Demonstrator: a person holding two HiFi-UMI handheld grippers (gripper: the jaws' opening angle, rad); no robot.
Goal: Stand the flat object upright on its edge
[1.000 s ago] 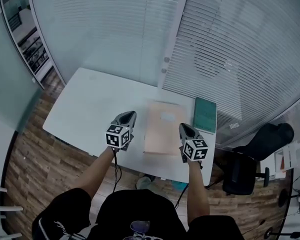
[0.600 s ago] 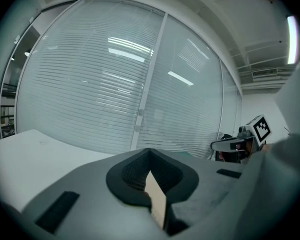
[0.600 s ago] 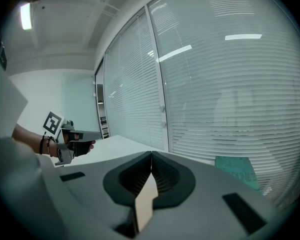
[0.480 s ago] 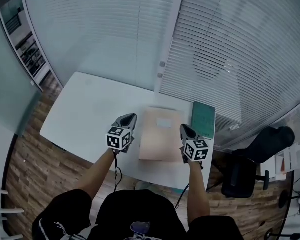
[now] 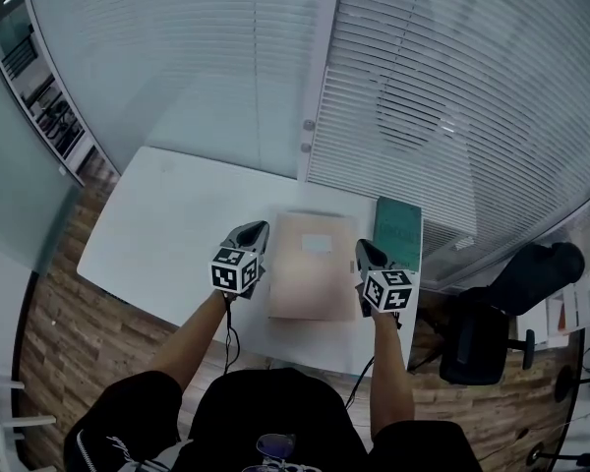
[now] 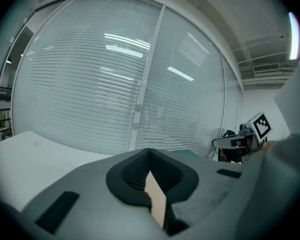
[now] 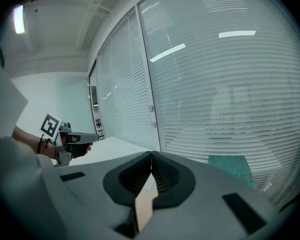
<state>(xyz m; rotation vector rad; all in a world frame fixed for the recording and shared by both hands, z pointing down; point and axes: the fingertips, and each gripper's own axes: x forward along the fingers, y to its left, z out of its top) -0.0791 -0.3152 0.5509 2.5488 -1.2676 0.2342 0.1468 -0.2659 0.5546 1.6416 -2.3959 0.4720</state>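
Note:
A flat tan folder [image 5: 310, 264] with a pale label lies on the white table [image 5: 167, 224], between my two grippers. My left gripper [image 5: 254, 227] hovers at the folder's left edge, shut with nothing in it. My right gripper [image 5: 363, 247] hovers at the folder's right edge, also shut and empty. In the left gripper view the jaws [image 6: 149, 150] meet at the tip, and a sliver of the tan folder [image 6: 158, 206] shows through the gap below. The right gripper view shows the same: closed jaws [image 7: 151, 154] over a strip of folder [image 7: 144, 206].
A green book [image 5: 399, 232] lies flat at the table's right side, just beyond the right gripper, and also appears in the right gripper view [image 7: 235, 169]. Window blinds [image 5: 452, 96] rise behind the table. A black office chair [image 5: 497, 313] stands at the right, off the table.
The head view has shifted a little, so table and folder sit slightly lower and further left. Both grippers stay shut on either side of the folder, which lies flat as before.

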